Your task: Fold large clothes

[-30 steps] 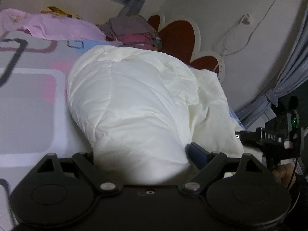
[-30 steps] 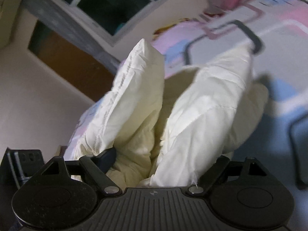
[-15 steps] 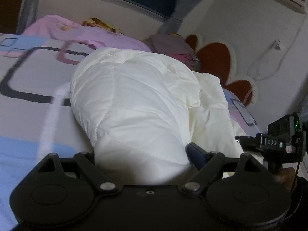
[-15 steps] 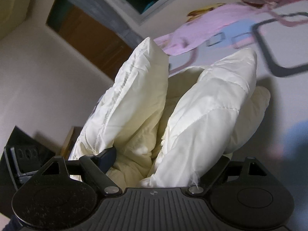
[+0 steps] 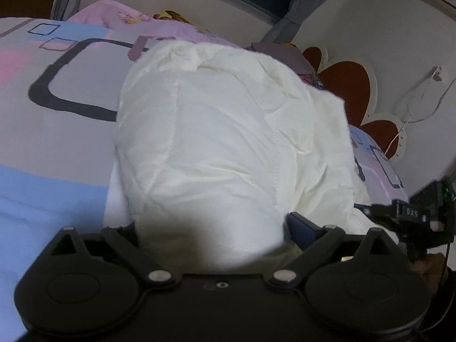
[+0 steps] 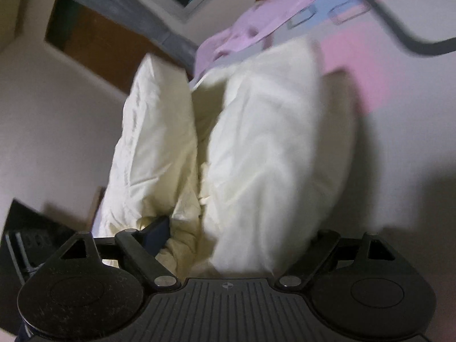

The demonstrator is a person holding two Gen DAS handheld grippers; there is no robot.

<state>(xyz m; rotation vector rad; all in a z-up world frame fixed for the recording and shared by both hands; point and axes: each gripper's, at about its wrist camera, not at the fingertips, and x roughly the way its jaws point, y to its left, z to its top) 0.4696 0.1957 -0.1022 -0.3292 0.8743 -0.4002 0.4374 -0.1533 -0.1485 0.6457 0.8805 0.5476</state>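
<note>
A puffy cream-white quilted garment (image 5: 228, 142) fills the middle of the left wrist view and bulges up over the patterned bed. My left gripper (image 5: 211, 228) is shut on its near edge; the fabric hides most of the fingers. In the right wrist view the same garment (image 6: 256, 156) hangs in two thick folds. My right gripper (image 6: 228, 245) is shut on its edge; one blue finger pad (image 6: 159, 230) shows at the left. The right gripper also shows at the right edge of the left wrist view (image 5: 410, 216).
The bed cover (image 5: 42, 142) is grey, pink and blue with dark rounded squares. A pink blanket (image 5: 114, 20) and folded clothes (image 5: 279, 54) lie at the far side. A red heart-shaped headboard (image 5: 347, 85), wall cable, window and curtains stand behind.
Both grippers have kept their hold on the garment and swung with it; the bed pattern has shifted in both views. The right wrist view is now blurred by motion.
</note>
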